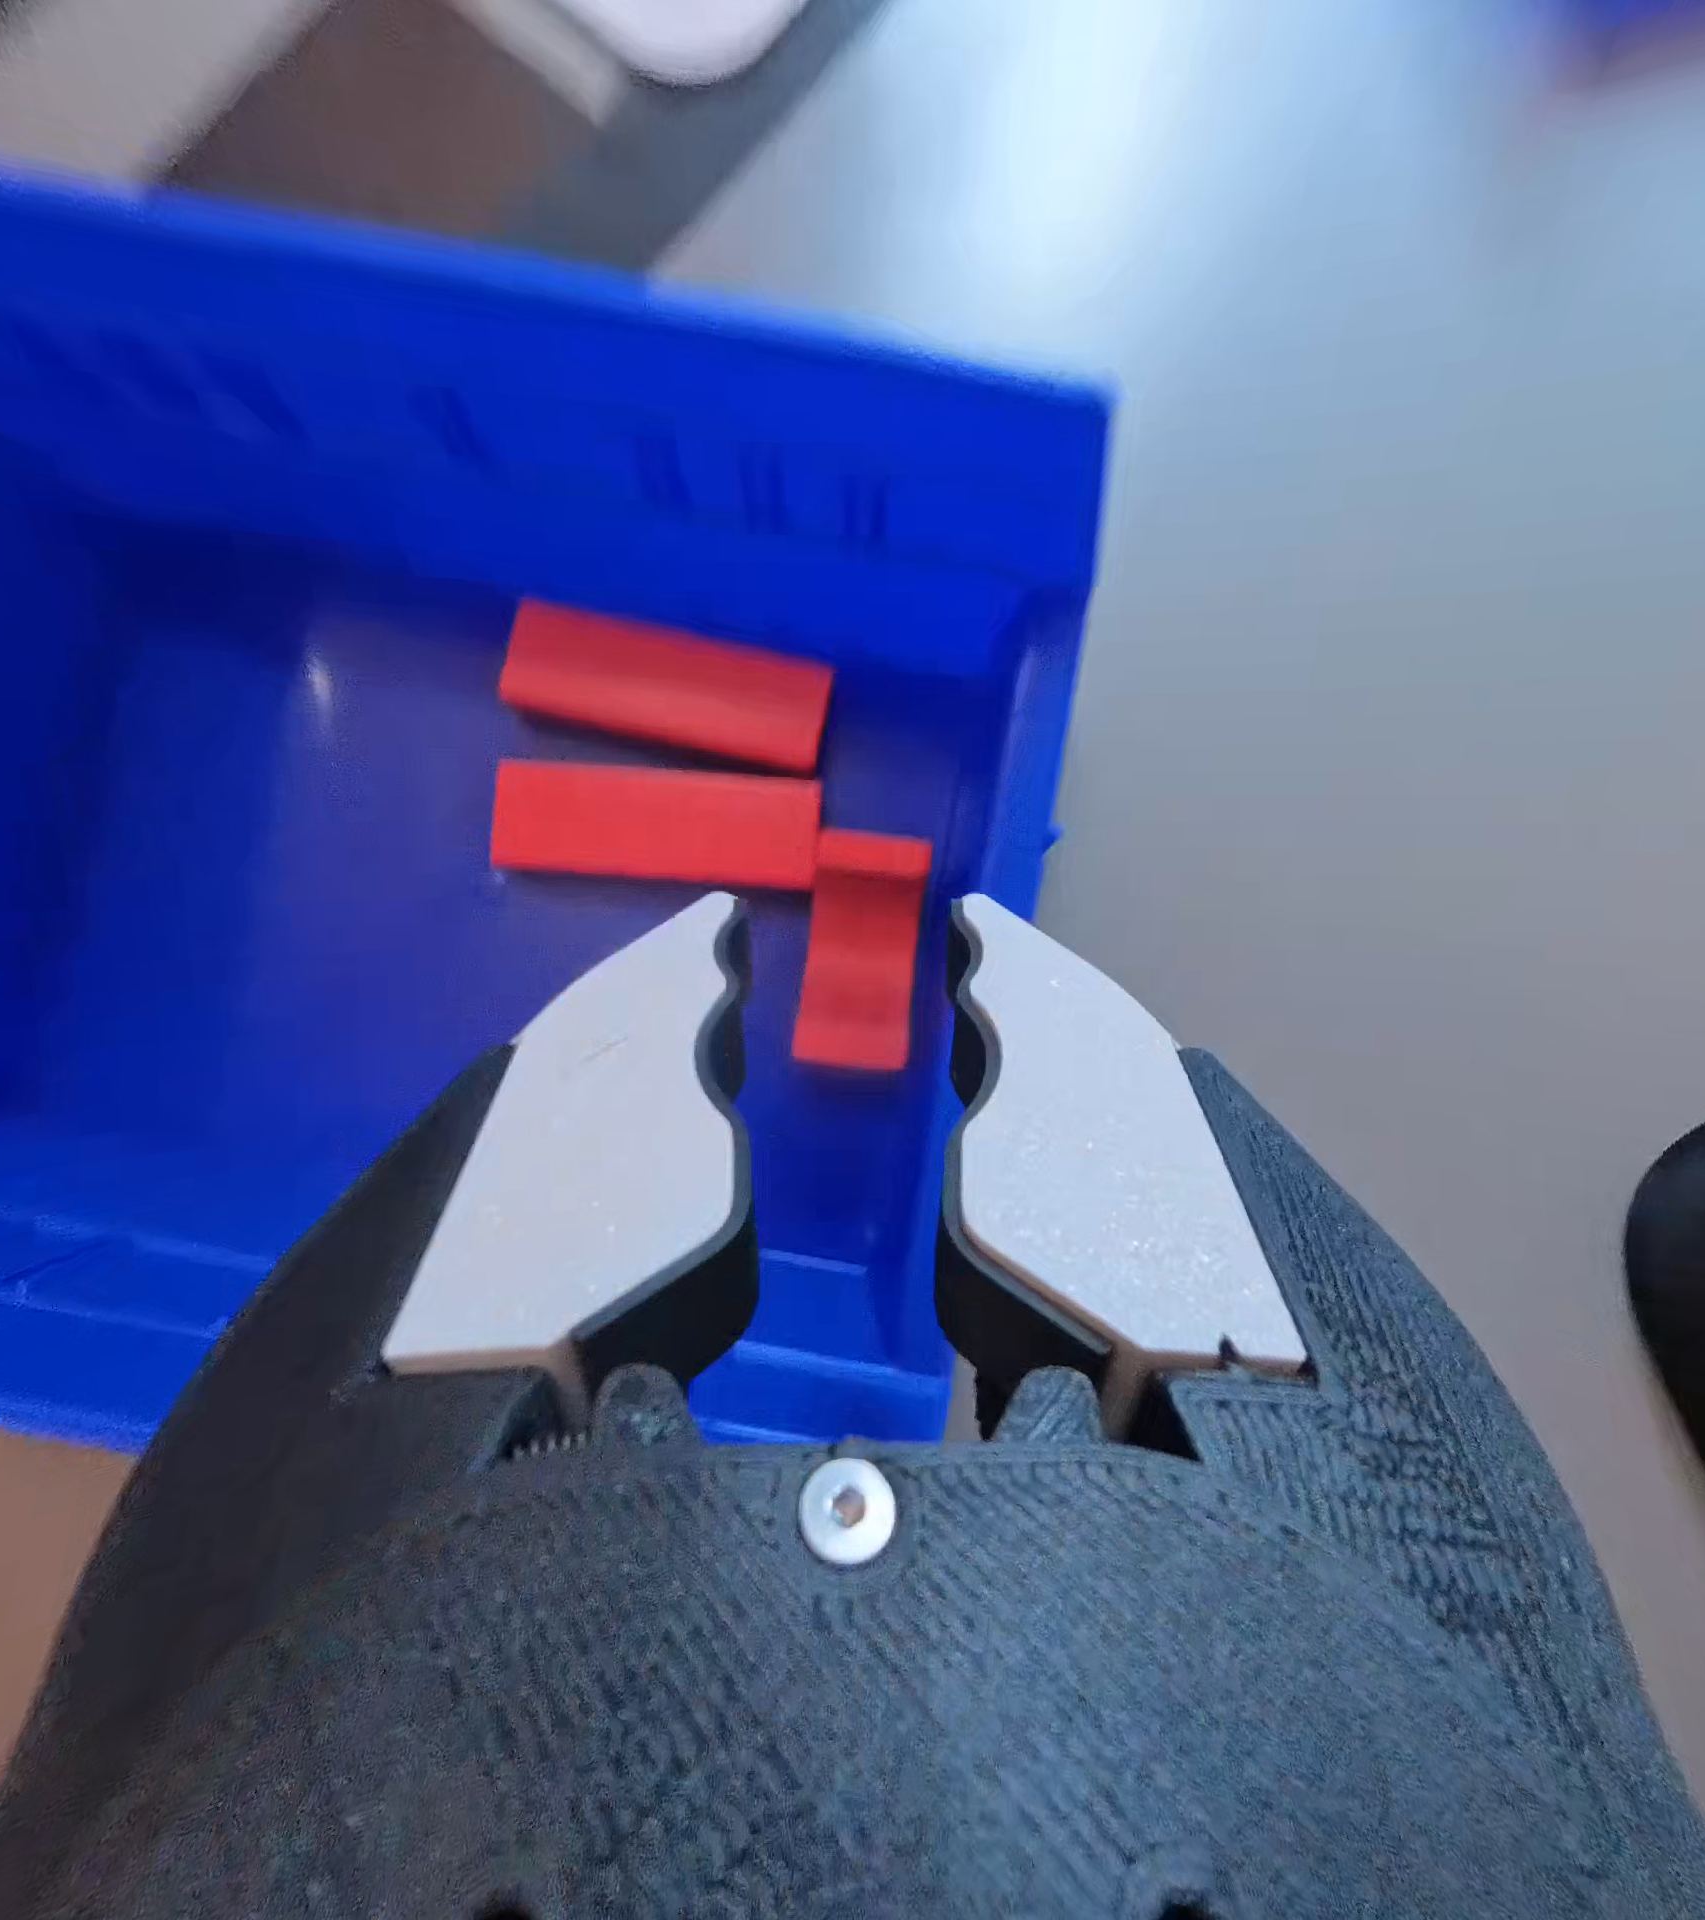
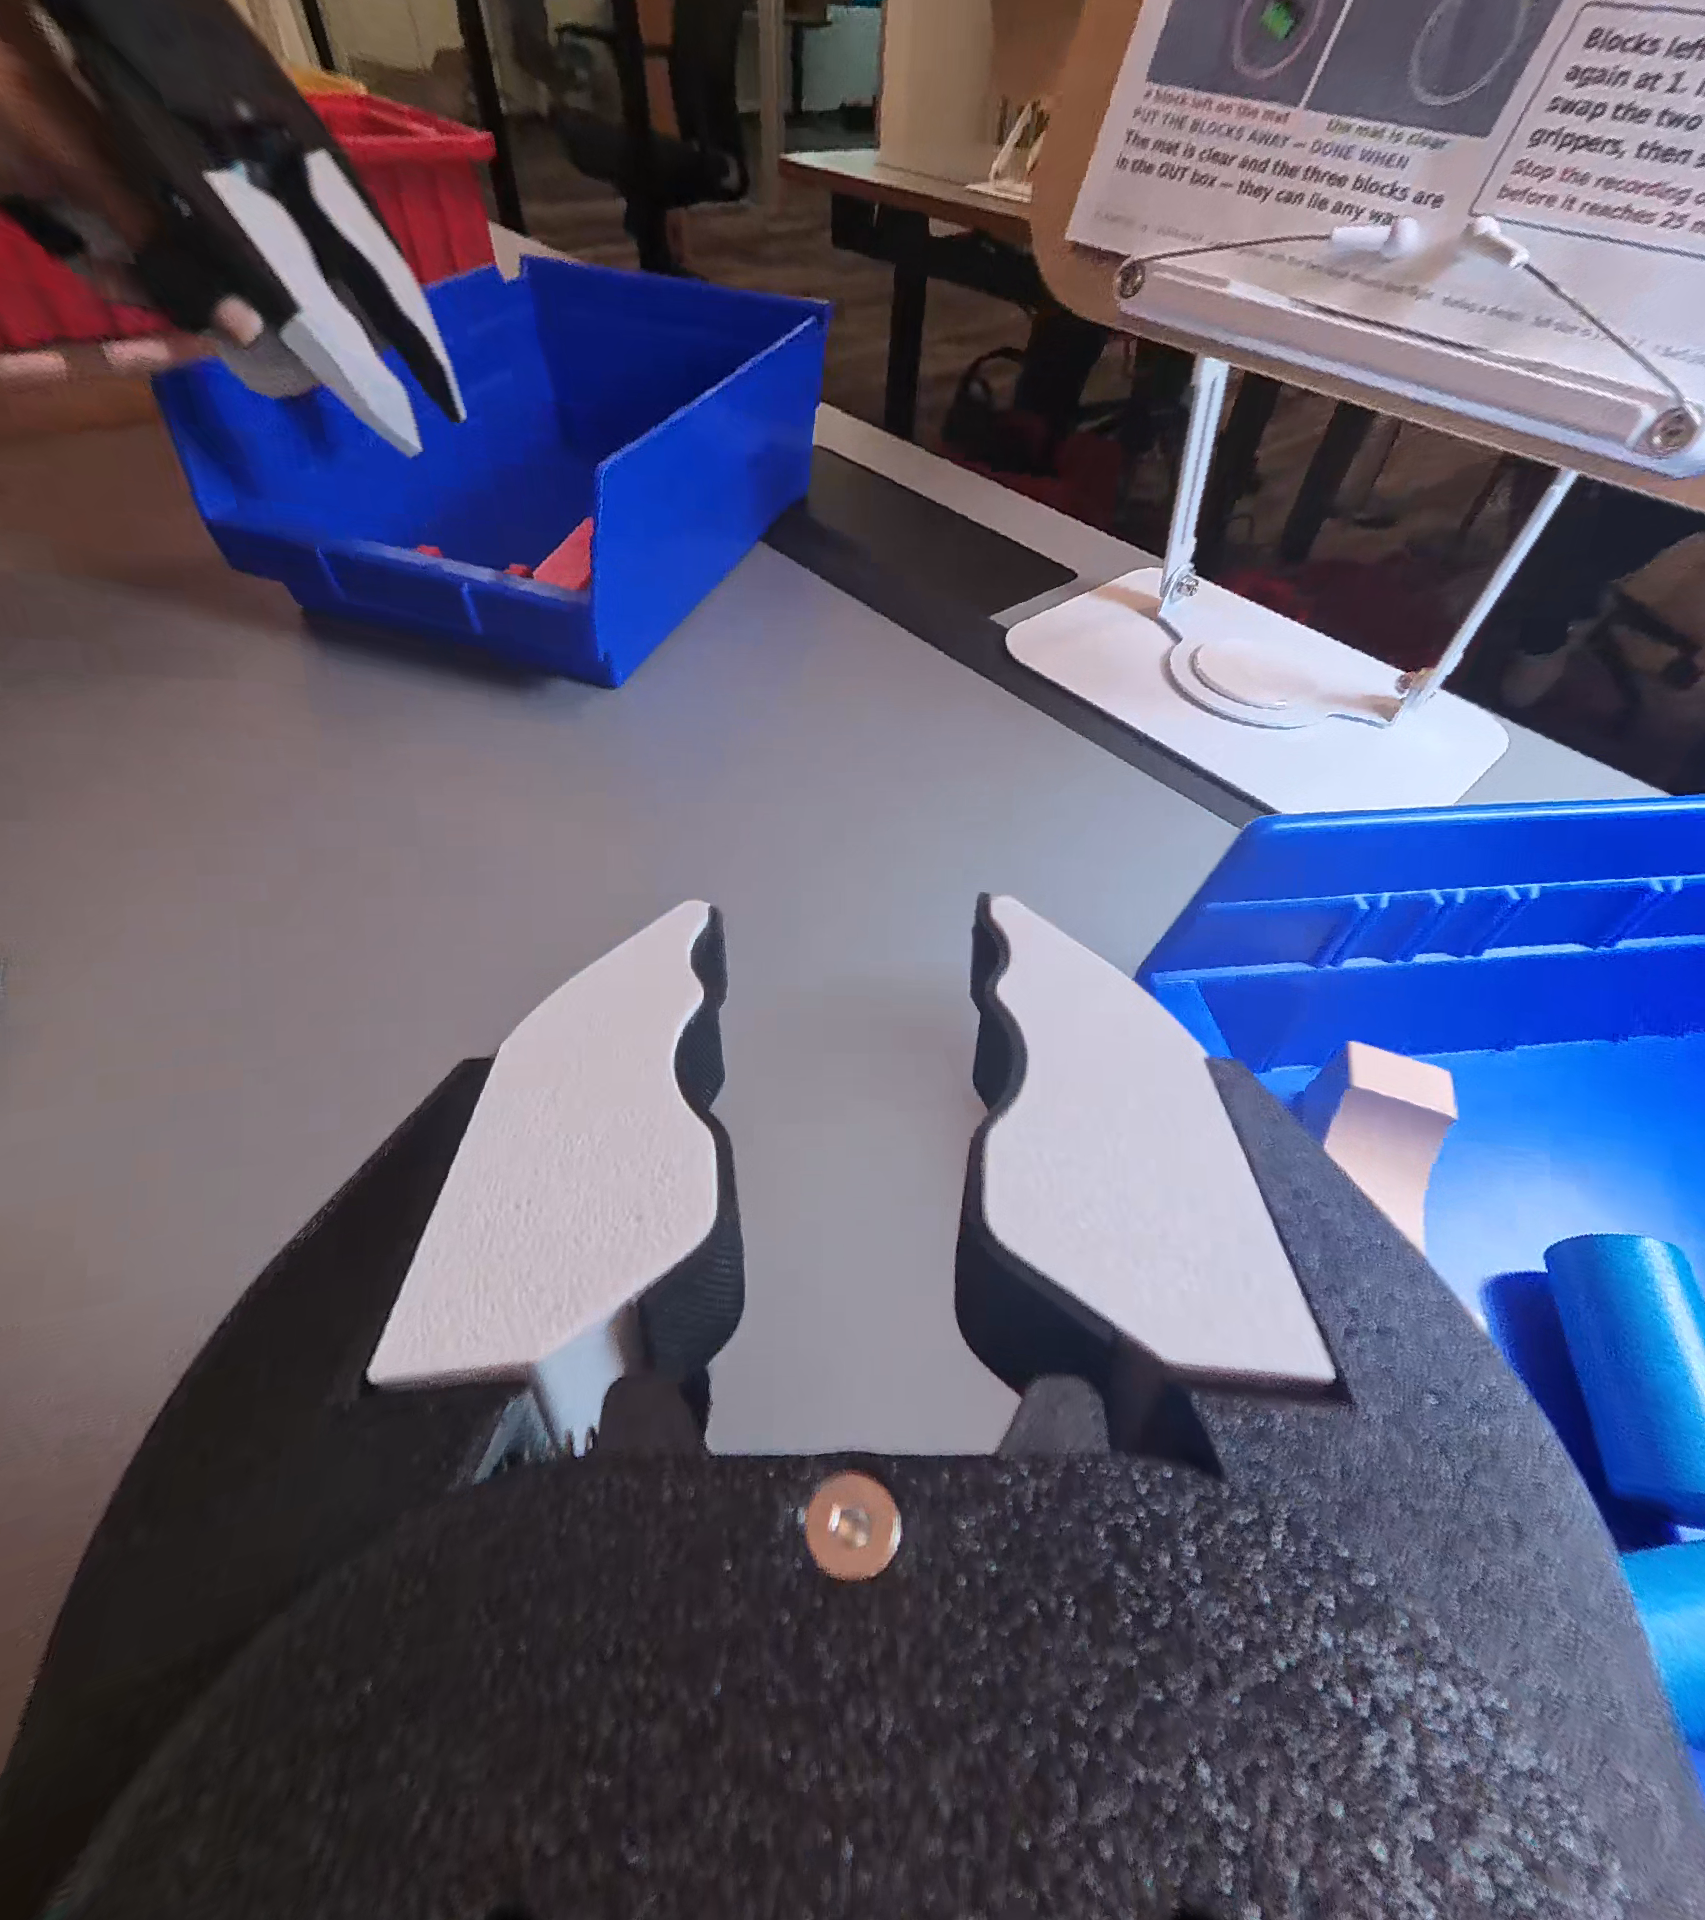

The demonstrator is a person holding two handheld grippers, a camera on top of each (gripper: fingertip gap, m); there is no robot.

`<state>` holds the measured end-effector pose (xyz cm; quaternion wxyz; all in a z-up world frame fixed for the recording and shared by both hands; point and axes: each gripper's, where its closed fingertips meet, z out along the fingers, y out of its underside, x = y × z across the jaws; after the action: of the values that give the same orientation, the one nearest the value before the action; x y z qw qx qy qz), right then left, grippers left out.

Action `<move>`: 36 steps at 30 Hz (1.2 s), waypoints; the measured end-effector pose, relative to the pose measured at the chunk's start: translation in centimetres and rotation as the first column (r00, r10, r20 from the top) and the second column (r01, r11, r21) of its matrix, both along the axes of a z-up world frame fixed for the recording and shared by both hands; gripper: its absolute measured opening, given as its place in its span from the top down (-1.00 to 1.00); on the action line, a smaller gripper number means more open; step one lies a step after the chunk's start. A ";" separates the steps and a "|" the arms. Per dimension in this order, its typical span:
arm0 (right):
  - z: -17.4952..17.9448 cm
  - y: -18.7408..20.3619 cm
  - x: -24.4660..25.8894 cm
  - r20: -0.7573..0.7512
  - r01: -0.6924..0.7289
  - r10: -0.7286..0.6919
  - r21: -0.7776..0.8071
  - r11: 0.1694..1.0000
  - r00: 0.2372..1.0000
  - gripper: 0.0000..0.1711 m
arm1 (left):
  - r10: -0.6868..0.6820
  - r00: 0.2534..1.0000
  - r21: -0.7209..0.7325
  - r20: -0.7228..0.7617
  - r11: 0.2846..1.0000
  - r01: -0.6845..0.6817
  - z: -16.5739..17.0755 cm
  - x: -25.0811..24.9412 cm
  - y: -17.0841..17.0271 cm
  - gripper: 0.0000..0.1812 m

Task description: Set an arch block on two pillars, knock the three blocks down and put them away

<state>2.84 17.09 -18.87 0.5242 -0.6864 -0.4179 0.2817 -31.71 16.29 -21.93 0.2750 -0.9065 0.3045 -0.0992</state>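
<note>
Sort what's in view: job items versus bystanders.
Job:
- three red blocks, lying in the far blue bin
- left gripper, open and empty
- right gripper, open and empty

Bystanders:
- near blue bin with tan block, blue cylinder
- instruction stand

Item: white document stand [image 2: 1253, 675] on the table's far edge, wire legs on a flat base, carrying a printed instruction sheet [image 2: 1513, 135] (text not recorded). Item: grey tabletop [image 2: 412, 883], matte. Item: red bin [image 2: 412, 166], background, far left, partly hidden. Item: dark chair [image 2: 661, 125] and further desks behind, indistinct.
</note>
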 end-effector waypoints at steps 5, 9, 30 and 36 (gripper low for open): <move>-1.6 -0.5 -0.7 0.105 -0.032 0.027 0.042 0.999 0.994 0.48 | 0.031 0.991 -0.173 -0.132 0.984 -0.053 -4.7 -1.6 2.6 0.54; -2.4 -0.8 -1.0 0.146 -0.049 0.042 0.044 0.998 0.988 0.48 | 0.182 0.977 -0.289 -0.113 0.935 -0.207 -7.2 -2.7 4.9 0.33; -4.1 -1.1 -0.9 0.257 -0.062 0.047 0.049 0.997 0.965 0.50 | 0.260 0.928 -0.362 -0.267 0.865 -0.347 -8.3 -4.6 7.5 0.36; -4.4 -1.0 -0.8 0.264 -0.064 0.052 0.037 0.997 0.963 0.50 | 0.311 0.901 -0.263 -0.302 0.881 -0.393 -6.8 -6.1 8.5 0.44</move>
<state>1.99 16.10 -23.29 0.4712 -0.6931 -0.5100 0.1936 -37.77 24.78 -28.77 0.0981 -0.9842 0.1457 0.0204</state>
